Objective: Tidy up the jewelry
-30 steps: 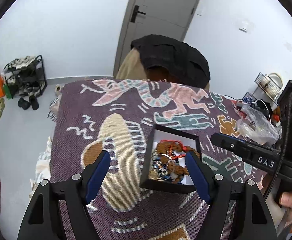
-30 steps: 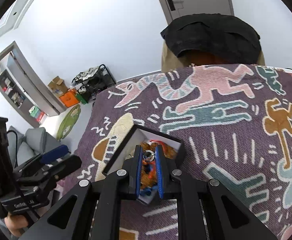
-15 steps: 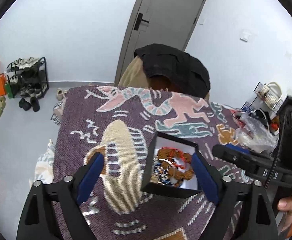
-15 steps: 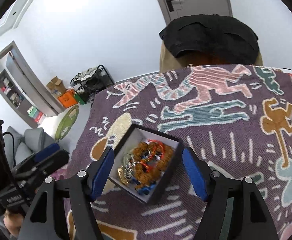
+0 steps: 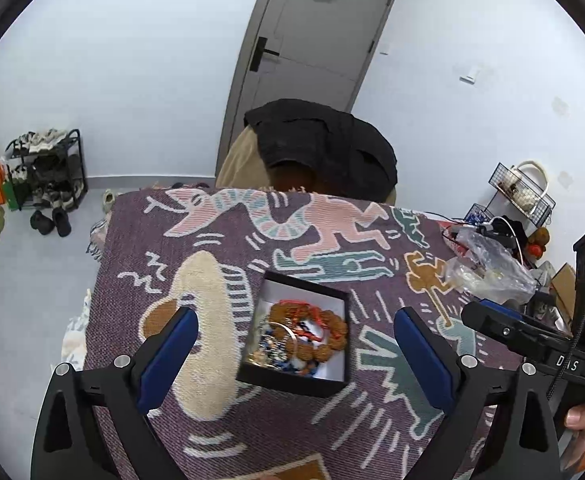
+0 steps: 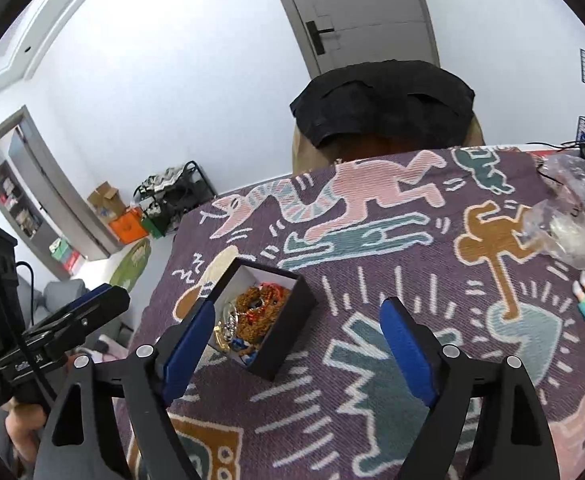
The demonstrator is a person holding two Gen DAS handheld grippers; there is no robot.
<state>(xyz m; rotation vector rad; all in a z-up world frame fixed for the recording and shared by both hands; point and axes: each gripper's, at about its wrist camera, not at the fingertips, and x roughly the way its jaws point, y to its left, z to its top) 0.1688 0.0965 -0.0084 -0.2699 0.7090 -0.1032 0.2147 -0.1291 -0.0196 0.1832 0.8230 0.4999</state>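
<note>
left wrist view: your box of jewelry sits open on the patterned blanket, both tongs released.

your left gripper hangs over the black box with its blue pads spread wide and still parting; the box shows between them but neither pad touches it. inside lie brown beads, red cord, a silver ring and small blue bits, heaped together on the white lining. in the right wrist view your right gripper is also opening, with nothing between its pads; the box sits just beyond its left pad, toward the near left of the blanket. a crumpled clear plastic bag lies at the far right edge, well apart from the box. your right hand shows at the lower right corner.
</note>
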